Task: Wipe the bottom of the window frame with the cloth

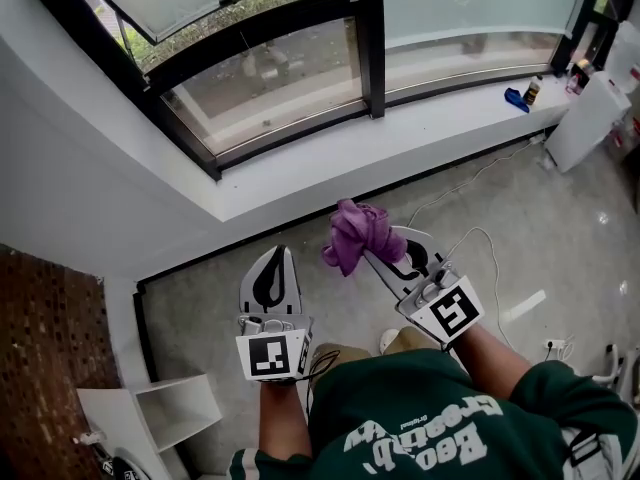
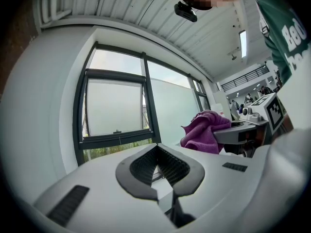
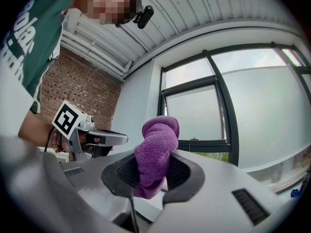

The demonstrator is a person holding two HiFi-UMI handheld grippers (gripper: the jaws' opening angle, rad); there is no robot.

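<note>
Your right gripper (image 1: pixel 372 256) pinches the purple cloth (image 1: pixel 354 232) near its middle, with most of the bundle bunched beyond the jaws. It hangs over the floor (image 1: pixel 520 238), just short of the white sill (image 1: pixel 300 173) and apart from the window frame (image 1: pixel 285 128). Your left gripper (image 1: pixel 273 266) is pressed together on nothing. The cloth looks light, soft and floppy, so it should fold under pressure; a grip that leaves a fat pad forward likely wipes best
</note>
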